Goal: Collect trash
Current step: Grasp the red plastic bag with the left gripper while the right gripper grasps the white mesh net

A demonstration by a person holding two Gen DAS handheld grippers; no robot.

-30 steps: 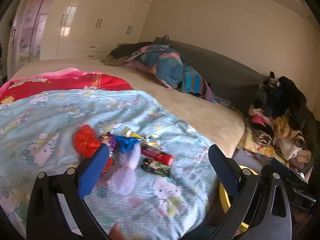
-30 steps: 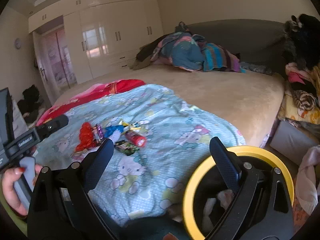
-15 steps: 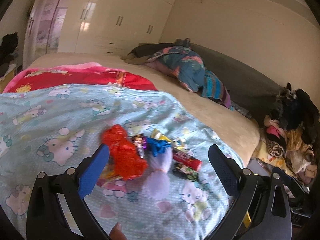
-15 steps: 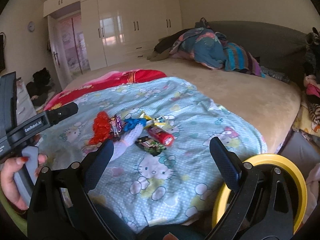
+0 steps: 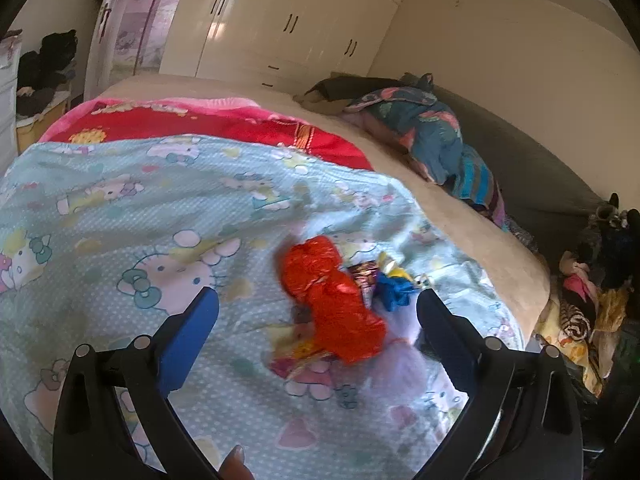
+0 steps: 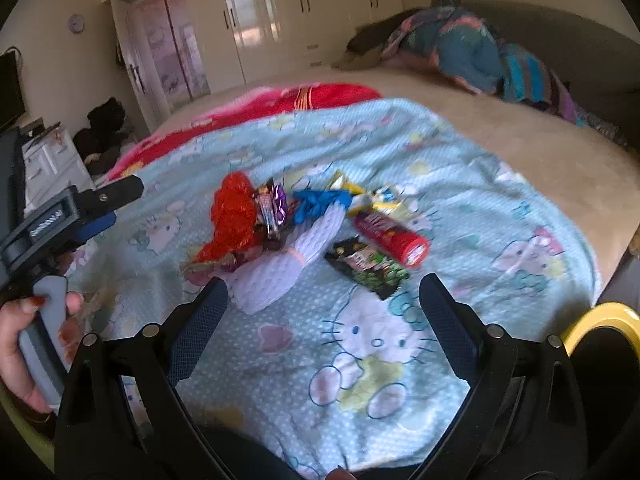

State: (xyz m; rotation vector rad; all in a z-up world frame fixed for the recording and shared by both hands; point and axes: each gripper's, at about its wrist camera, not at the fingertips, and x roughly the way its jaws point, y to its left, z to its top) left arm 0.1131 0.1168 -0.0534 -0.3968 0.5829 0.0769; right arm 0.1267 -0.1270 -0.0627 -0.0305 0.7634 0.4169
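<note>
a: how did the left gripper [image 5: 318, 314] stand?
b: jaws spread wide, nothing between the pads. the crinkled red foil wrapper [image 5: 332, 302] lay just ahead of the gap on the pale blue cartoon-cat bedsheet [image 5: 132, 216].
a: and the right gripper [image 6: 324, 304]?
b: spread too, empty. the red cylindrical snack tube [image 6: 390, 234] and the dark green snack packet [image 6: 368, 266] lay beyond its jaws, touching; the yellow-rimmed bin [image 6: 600, 320] sat outside its right finger.
</note>
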